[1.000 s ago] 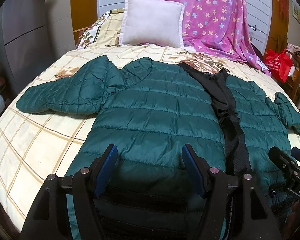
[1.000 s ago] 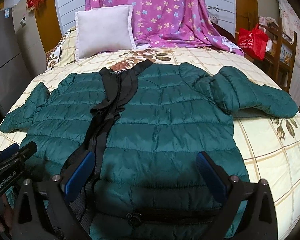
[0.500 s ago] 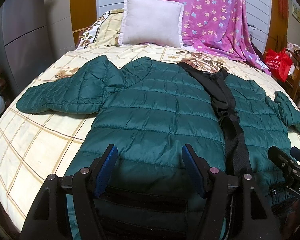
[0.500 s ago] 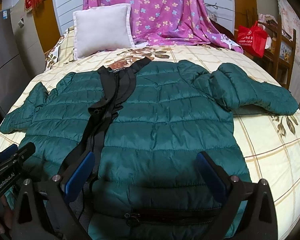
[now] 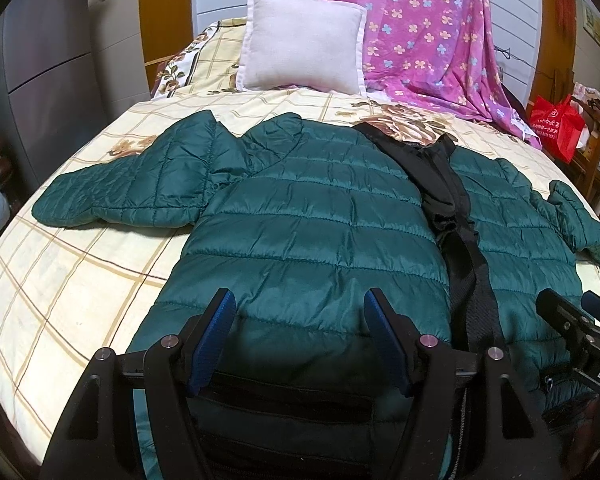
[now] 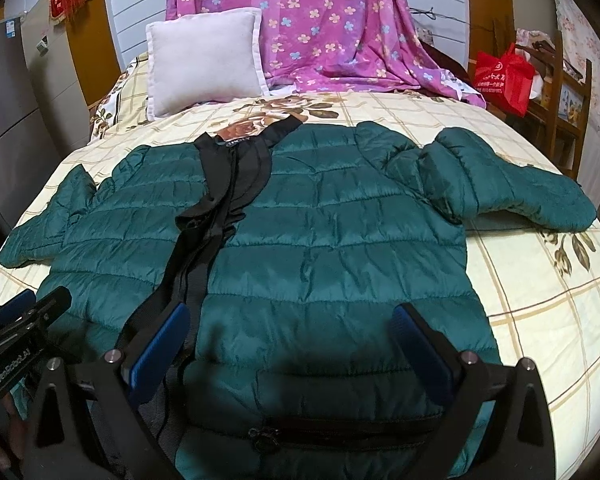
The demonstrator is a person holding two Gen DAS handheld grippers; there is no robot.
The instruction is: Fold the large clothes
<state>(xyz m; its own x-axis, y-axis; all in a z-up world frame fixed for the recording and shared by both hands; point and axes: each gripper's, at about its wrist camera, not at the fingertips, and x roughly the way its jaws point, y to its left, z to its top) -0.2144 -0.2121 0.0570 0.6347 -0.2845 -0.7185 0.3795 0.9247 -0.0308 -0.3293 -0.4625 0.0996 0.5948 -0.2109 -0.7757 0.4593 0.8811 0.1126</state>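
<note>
- A cabinet (image 5: 40, 64) stands at the far left, beside the bed (image 5: 60, 288).
- The left sleeve (image 5: 140, 184) lies spread flat on the checked bedcover, pointing left.
- The jacket (image 5: 312, 224) lies front up across the bed, green and quilted, with its hem toward the cameras and its collar toward the pillow (image 5: 300, 52).
- The left gripper (image 5: 300, 304) hovers over the left hem, its jaws spread wide and gripping nothing.
- A black placket (image 6: 216, 216) runs down the jacket's middle, rumpled near the collar.
- The right gripper (image 6: 292, 320) hovers over the right hem, also released, its blue pads (image 6: 160, 352) apart.
- The right sleeve (image 6: 500, 184) lies bent, pointing right.
- A pink floral cloth (image 6: 332, 24) hangs behind the pillow.
- A red bag (image 6: 504, 76) sits on a wooden rack (image 6: 560, 120) at the far right; its contents cannot be seen.
</note>
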